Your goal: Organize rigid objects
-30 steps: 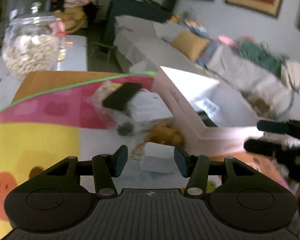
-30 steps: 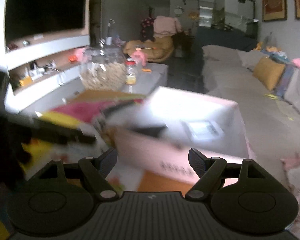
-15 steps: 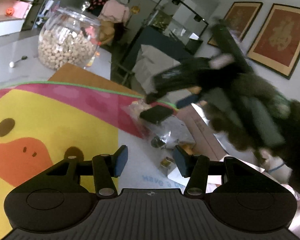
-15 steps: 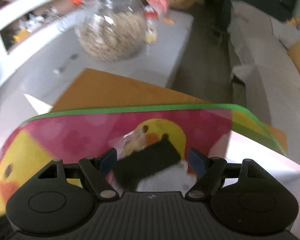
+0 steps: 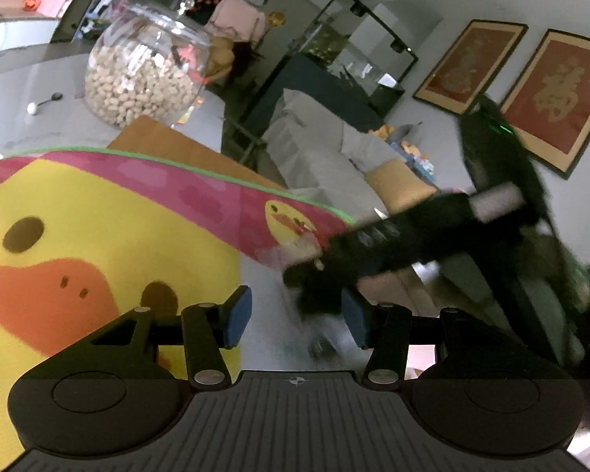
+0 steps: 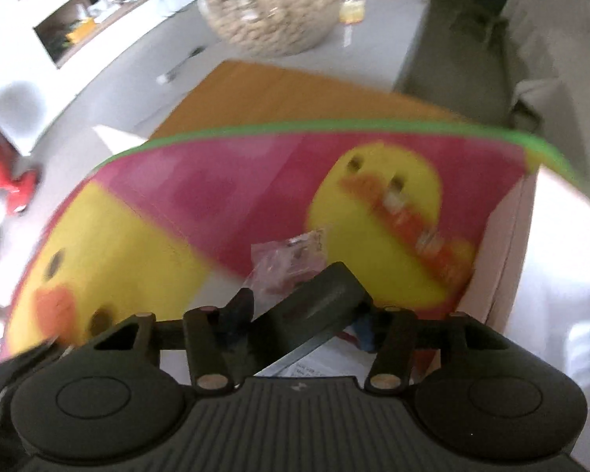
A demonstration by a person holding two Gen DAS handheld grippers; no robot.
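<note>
In the right wrist view my right gripper (image 6: 303, 316) points steeply down at a flat black block (image 6: 314, 303) lying askew on a white paper packet (image 6: 326, 358). Its jaws are closing, the block is between them, and both pads touch its ends. A small clear bag of bits (image 6: 291, 255) lies just beyond the block on the duck-print mat (image 6: 177, 216). My left gripper (image 5: 294, 316) hovers low over the mat (image 5: 98, 212), open with nothing between its blue pads (image 5: 236, 314). The right tool's blurred dark frame (image 5: 405, 236) crosses in front of it from the right.
A pale pink box (image 6: 507, 255) stands against the mat's right edge. A big glass jar of nuts (image 5: 145, 74) sits on the grey table behind the mat, with a small bottle (image 6: 352, 0) beside it. A red thing (image 6: 4, 173) is at the far left. A sofa (image 5: 326, 157) lies beyond.
The right gripper swung across, tipped down over the mat and narrowed its jaws onto the black block. The left gripper rolled and shifted at first, then kept still.
</note>
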